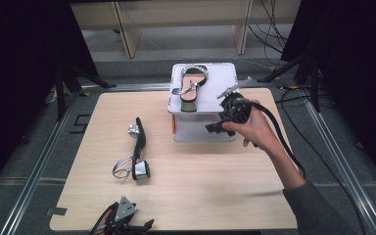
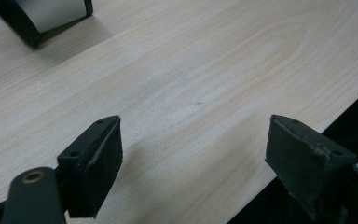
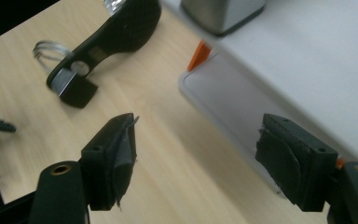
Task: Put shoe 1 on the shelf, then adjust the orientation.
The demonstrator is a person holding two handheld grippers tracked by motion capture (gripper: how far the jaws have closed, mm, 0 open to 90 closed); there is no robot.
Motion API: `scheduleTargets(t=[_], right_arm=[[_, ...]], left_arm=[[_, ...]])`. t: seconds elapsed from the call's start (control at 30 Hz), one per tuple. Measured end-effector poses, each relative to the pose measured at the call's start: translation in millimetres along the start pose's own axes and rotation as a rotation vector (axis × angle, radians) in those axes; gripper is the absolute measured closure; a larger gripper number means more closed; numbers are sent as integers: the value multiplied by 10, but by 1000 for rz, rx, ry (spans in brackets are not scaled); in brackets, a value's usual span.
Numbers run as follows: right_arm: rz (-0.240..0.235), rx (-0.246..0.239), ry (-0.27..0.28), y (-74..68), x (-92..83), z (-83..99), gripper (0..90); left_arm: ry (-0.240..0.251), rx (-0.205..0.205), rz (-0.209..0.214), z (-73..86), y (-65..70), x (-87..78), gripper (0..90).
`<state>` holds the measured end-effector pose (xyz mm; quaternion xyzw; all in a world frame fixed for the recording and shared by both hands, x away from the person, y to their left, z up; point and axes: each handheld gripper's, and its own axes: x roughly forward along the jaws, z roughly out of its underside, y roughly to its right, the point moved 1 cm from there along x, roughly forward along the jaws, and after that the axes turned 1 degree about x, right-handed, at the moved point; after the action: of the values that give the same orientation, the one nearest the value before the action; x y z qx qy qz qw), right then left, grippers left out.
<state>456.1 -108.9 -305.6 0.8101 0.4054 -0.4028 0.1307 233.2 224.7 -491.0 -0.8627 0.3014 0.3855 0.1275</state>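
Two black sandals were in play, and the work looked like putting them onto the white rack (image 1: 225, 73). One sandal (image 1: 192, 88) already lay on the rack's top shelf, just beyond the right tongs (image 1: 214, 127). The other sandal (image 1: 138, 147) lay on its side on the bench (image 1: 200, 191), well off to the left of those tongs and ahead of the left tongs (image 1: 139, 226).

The right tongs hung at the rack's front edge with the jaws apart and nothing between them; in the right gripper view (image 3: 196, 158) they pointed down along the rack's lower shelf, with the loose sandal (image 3: 107, 37) farther off. The left tongs rested at the near edge of the bench, also apart and empty (image 2: 193, 154); the dark block at the top corner of that view was probably the sandal's heel (image 2: 42, 21), though too little showed to be sure.

By my reading, one sandal was placed and one remained. The next move called for a reach to the loose sandal, a grip on its sole or strap, and a lift to the rack.

Counted: two sandals, one rack, two pairs of tongs.
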Motion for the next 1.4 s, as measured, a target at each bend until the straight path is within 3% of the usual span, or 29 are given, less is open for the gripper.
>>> scheduleTargets(t=[0.1, 0.13, 0.2, 0.27, 0.3, 0.33, 0.37, 0.4, 0.43, 0.47, 0.53, 0.57, 0.63, 0.67, 0.73, 0.77, 0.8, 0.87, 1.07, 1.17, 1.3, 1.33, 1.4], right_arm=[[-22, -24, 5, -50, 45, 152, 281], [-47, -10, -12, -114, 120, 315, 281], [-54, -30, -25, -126, 176, 426, 280], [-56, 1, -32, -168, 225, 552, 279], [-55, -22, -25, -163, 264, 610, 278], [-65, -19, -34, -175, 298, 670, 278], [-65, -19, -34, -175, 298, 670, 278], [-61, -13, -33, -182, 327, 723, 278], [-57, -4, -50, -203, 394, 828, 279], [-55, -29, -56, -196, 431, 859, 279], [-63, -8, -64, -228, 481, 935, 279], [-60, -41, -66, -214, 536, 984, 278], [-57, -24, -98, -247, 603, 1059, 275], [-54, -57, -100, -237, 662, 1116, 275], [-54, -66, -119, -255, 713, 1183, 274], [-57, -39, -130, -285, 724, 1211, 275], [-55, -53, -125, -293, 744, 1243, 271], [-59, -67, -148, -345, 757, 1281, 264], [-76, -106, -125, -451, 760, 1357, 265], [-82, -103, -136, -493, 767, 1391, 264], [-97, -110, -144, -563, 753, 1479, 265], [-96, -95, -139, -576, 747, 1494, 265], [-91, -118, -130, -566, 723, 1513, 265]], left_arm=[[9, -22, -9, -1, -3, 9, 181], [6, -23, -8, -1, -9, 8, 179], [17, -40, -17, -4, -25, 6, 179], [26, -53, -18, -8, -35, -1, 177], [22, -54, -26, -9, -45, 0, 176], [40, -69, -12, -9, -43, 2, 176], [40, -69, -12, -9, -43, 2, 175], [5, -47, -28, -3, -68, -6, 175], [44, -100, -21, -10, -39, 7, 171], [54, -100, -20, -20, -38, 8, 169], [39, -80, -36, -21, -55, 9, 169], [40, -84, -37, -22, -52, 7, 168], [2, -47, -20, -16, -84, -31, 168], [9, -53, -24, -12, -84, -16, 168], [48, -87, -22, -19, -52, -15, 167], [52, -87, -23, -21, -50, -18, 167], [45, -69, -35, -24, -66, -17, 166], [52, -81, -37, -28, -62, -22, 160], [98, -121, -31, -107, -74, -15, 158], [124, -143, -29, -152, -80, 3, 158], [150, -167, -42, -210, -171, 66, 160], [157, -197, -38, -230, -230, 94, 162], [168, -219, -47, -261, -290, 119, 170]])
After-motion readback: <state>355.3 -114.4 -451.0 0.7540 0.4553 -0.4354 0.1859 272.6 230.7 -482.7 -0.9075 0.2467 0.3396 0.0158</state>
